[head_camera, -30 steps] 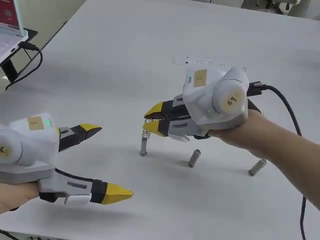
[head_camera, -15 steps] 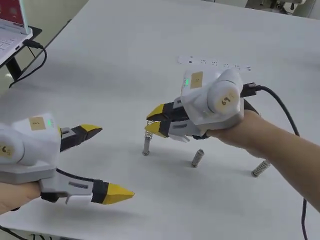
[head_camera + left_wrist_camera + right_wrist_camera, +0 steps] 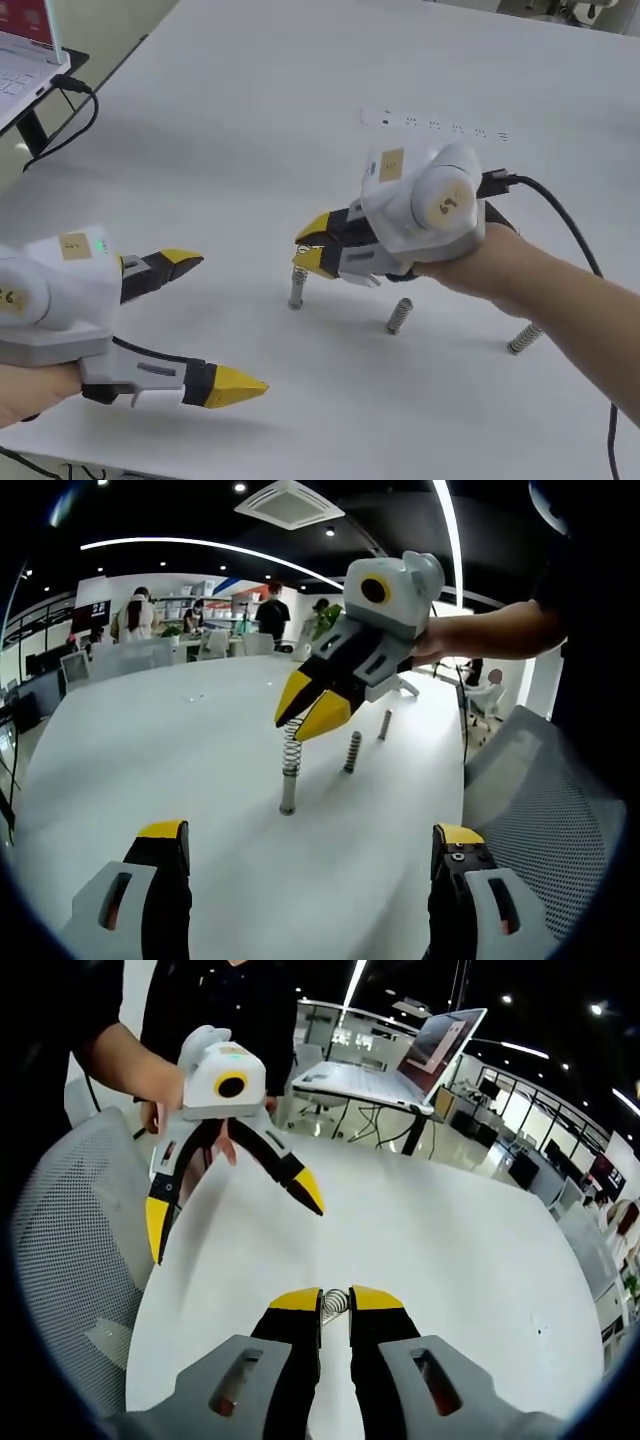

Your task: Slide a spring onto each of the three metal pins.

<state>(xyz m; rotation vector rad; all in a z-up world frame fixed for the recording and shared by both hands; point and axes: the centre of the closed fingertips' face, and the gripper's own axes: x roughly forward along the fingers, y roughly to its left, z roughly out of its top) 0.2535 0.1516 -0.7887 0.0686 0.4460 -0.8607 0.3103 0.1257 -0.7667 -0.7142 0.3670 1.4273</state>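
On the desk [image 3: 200, 140], the right gripper [image 3: 303, 250] has its jaws clamped on a spring [image 3: 291, 748] partly down the nearest pin [image 3: 287, 794]; the second spring [image 3: 400, 316] and third spring [image 3: 522, 338] appear already seated. The left gripper [image 3: 228, 322] is idle, jaws apart

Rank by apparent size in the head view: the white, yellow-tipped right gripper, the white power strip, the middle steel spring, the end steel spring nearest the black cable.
1. Right gripper, close to the camera.
2. Power strip, though farther off.
3. Middle spring and end spring: alike, unranked.

Open table [image 3: 230, 150] lies left of the pins [image 3: 399, 316].
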